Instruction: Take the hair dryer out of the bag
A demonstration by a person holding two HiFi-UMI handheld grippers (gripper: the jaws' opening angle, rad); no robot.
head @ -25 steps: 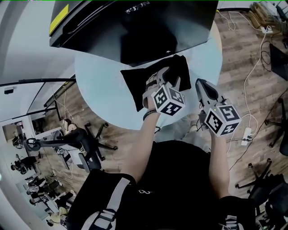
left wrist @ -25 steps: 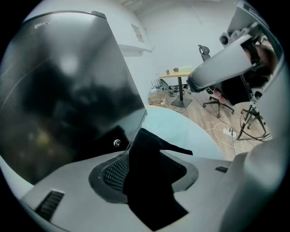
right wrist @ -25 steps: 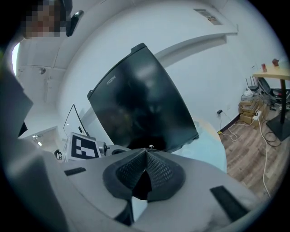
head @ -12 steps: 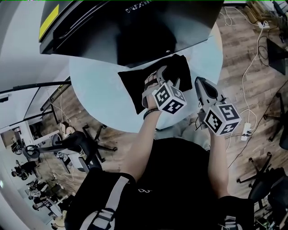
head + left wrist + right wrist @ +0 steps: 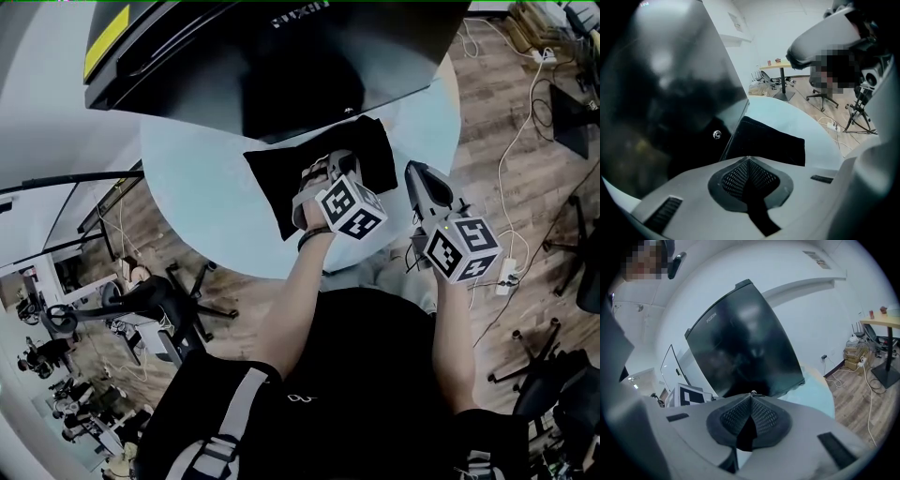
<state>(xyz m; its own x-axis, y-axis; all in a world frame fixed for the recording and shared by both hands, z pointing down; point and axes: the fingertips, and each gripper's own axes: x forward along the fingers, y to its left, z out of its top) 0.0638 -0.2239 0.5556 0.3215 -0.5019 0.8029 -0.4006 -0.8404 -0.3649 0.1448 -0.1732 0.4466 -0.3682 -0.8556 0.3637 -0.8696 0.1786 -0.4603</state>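
Round pale-blue table [image 5: 202,187]. A large black screen [image 5: 281,56] leans over its far edge.

Black fabric bag [image 5: 277,178] lies flat on the table, right of centre. Its far edge sits just under the screen's lower rim. From the left gripper view the bag [image 5: 780,143] is a dark, flat panel with a stitched edge, just beyond the jaw tips. The hair dryer shows in no view, and I cannot tell whether it is inside the bag.

Left gripper [image 5: 330,161] is over the bag's middle, angled steeply down. The person's left hand [image 5: 314,192] is wrapped round its handle and the marker cube faces the head camera. Its jaws have just been closing. In its own view the left gripper [image 5: 748,158] has its mesh pads meeting at the tips, with nothing visible between them. I cannot make out whether the tips touch the fabric.

Right gripper [image 5: 414,172] is held over the table's right-hand edge, beside the bag and apart from it, pointing only slightly down. In the right gripper view [image 5: 751,393] the jaws are closed tip to tip and empty, aimed at the screen [image 5: 740,343].

Beyond the table's right edge is a wooden floor with loose cables and a white power strip [image 5: 507,277].
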